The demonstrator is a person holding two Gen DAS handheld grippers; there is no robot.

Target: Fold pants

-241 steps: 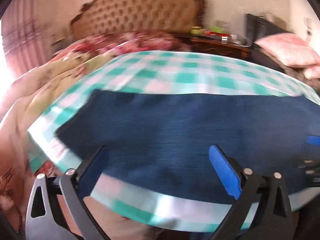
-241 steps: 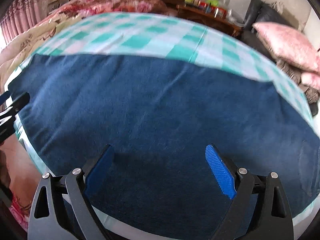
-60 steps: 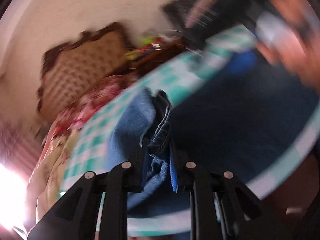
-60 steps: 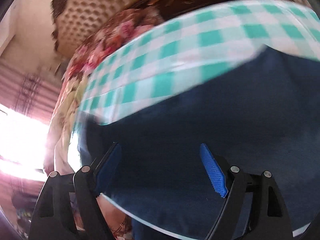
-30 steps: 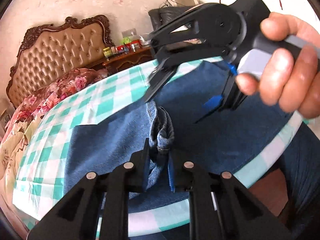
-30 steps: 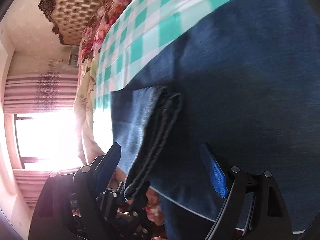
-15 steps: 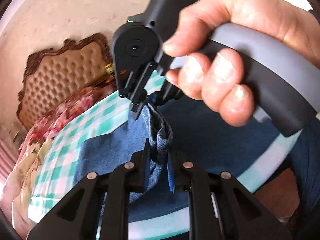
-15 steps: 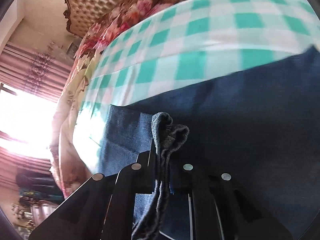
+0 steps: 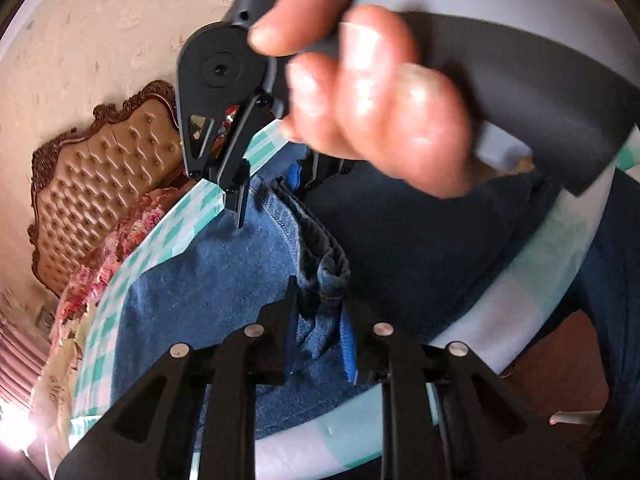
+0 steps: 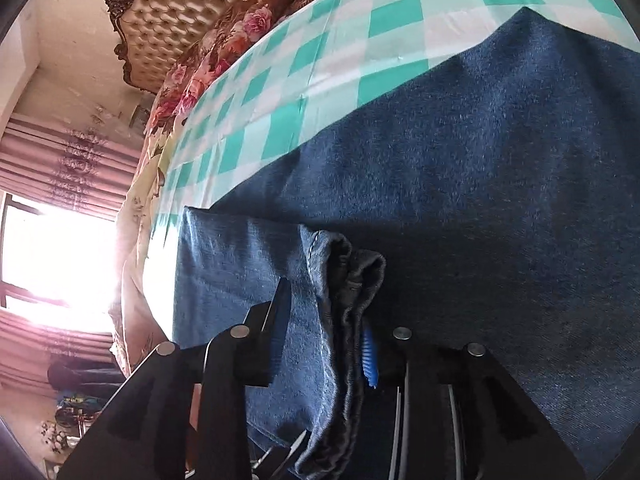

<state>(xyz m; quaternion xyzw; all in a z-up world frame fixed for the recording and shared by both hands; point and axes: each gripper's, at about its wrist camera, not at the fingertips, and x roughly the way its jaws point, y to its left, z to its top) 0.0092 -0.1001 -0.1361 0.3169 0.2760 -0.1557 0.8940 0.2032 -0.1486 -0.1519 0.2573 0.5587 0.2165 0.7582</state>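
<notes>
Count as you see it: one pair of jeans (image 9: 224,280), denim, on one green-and-white checked tablecloth (image 10: 320,72). Two claws: your left claw (image 9: 320,320) and your right claw (image 10: 326,320). One hand (image 9: 372,92) visible, on the right handle. One tufted headboard (image 9: 104,184). One floral quilt (image 10: 224,52). One bright window (image 10: 52,256).
</notes>
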